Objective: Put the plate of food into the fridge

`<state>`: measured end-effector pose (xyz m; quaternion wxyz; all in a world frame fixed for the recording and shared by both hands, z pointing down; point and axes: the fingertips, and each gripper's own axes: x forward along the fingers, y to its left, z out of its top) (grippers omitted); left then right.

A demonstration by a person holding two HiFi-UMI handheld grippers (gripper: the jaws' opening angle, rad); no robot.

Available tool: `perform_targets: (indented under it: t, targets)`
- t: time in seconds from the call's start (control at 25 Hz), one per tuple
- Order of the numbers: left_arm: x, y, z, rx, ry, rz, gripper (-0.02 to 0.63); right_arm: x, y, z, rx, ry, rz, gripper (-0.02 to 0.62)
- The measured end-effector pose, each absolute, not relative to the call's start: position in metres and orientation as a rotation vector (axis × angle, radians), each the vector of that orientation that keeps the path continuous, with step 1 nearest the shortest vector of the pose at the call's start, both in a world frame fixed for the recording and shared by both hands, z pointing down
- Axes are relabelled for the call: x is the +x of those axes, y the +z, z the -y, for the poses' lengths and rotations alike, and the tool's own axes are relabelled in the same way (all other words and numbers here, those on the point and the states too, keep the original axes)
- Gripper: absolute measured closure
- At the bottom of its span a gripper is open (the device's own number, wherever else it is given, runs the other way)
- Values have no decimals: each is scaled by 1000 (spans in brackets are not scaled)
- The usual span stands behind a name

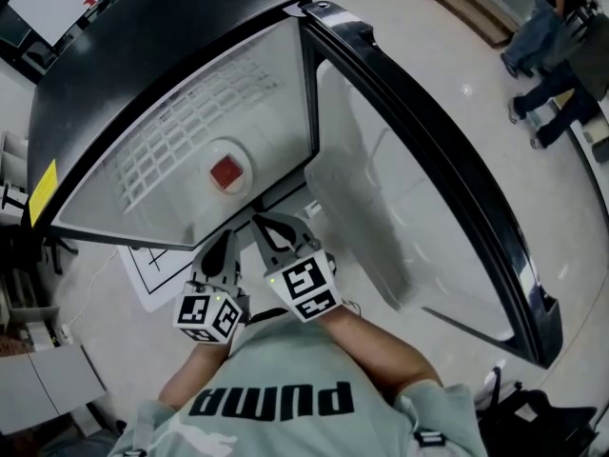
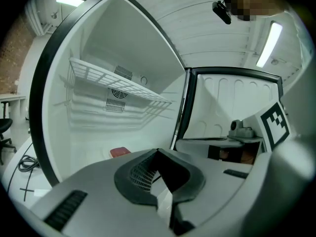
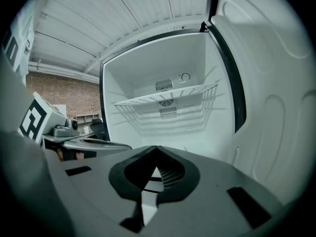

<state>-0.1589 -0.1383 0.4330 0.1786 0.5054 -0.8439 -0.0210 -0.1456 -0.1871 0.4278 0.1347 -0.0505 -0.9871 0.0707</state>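
The fridge stands open, its door swung out to the right. Inside on the fridge floor sits a white plate with a red piece of food. Both grippers hover side by side just in front of the opening, apart from the plate. My left gripper is shut with nothing between its jaws. My right gripper is to its right, jaws also shut and empty, pointing into the fridge. A wire shelf spans the fridge above the plate.
The open door's inner liner stands close on the right. A sheet with drawn lines lies on the floor at the fridge's left. A black bag rests at lower right. People stand far off at upper right.
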Motion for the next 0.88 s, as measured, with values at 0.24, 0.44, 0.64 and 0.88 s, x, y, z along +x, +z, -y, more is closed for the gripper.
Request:
perform_targets:
  t: [0.24, 0.44, 0.64, 0.88]
  targets:
    - [-148, 425, 125, 1452, -67, 2388, 601, -133, 424, 178, -131, 200, 2863, 591]
    - [-135, 416, 111, 1474, -44, 2399, 601, -122, 414, 164, -135, 195, 2876, 591]
    - [-117, 404, 90, 1484, -25, 2427, 601, -108, 412, 144, -150, 178, 2876, 591]
    - [-90, 390, 61, 1490, -26, 2451, 601, -78, 403, 118, -142, 115, 2877, 591]
